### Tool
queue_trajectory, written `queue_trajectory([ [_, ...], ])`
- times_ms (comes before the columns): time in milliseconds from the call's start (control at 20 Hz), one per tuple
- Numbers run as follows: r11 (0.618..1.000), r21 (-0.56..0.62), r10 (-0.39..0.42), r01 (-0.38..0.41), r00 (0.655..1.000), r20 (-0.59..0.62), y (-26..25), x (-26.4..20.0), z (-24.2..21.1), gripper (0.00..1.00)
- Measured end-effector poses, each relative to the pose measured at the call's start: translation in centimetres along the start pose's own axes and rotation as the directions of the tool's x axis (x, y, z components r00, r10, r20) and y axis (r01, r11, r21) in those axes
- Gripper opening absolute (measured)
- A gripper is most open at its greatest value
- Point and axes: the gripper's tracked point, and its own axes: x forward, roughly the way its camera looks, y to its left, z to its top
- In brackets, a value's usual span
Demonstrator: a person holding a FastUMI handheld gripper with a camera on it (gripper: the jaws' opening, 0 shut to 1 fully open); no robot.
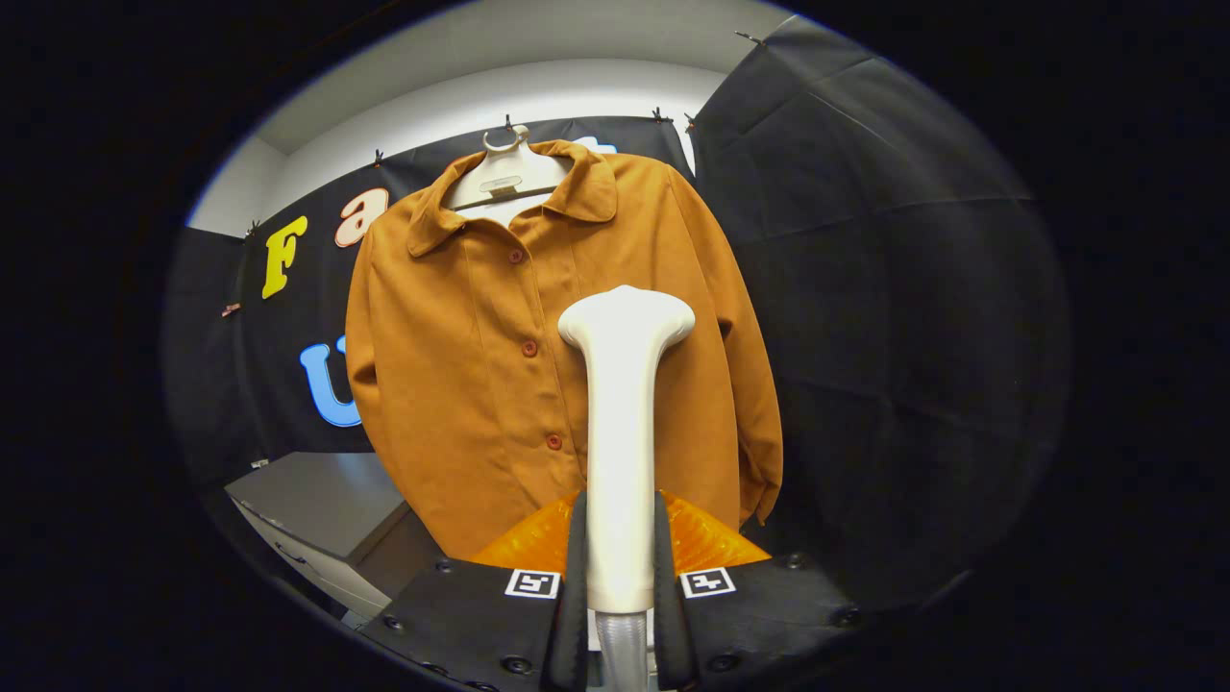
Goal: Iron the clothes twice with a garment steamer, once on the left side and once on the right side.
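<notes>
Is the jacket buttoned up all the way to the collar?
No. The orange jacket is closed at its three buttons, but the collar lies open, showing the white hanger inside.

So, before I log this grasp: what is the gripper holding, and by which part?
The gripper is shut on the garment steamer, both fingers pressing its handle low down, near the hose end.

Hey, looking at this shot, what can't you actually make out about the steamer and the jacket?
- Steamer face: turned away toward the jacket; steam and contact unclear.
- Steamer hose: cut off below the tool, whose fingers clamp the handle.
- Jacket's right front: hidden behind the steamer.
- Hanger: mostly covered by the collar.
- Cabinet: lower part cut off by the edge.
</notes>
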Motion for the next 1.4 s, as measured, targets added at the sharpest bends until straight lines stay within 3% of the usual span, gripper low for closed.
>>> queue_trajectory([
  [600,0.998,0.03,-0.051,0.059,0.976,-0.213,-1.9,-2.6,-13.2,0.31],
  [1400,0.99,0.019,-0.122,0.142,0.903,-0.412,-2.7,-8.4,-23.5,0.31],
])
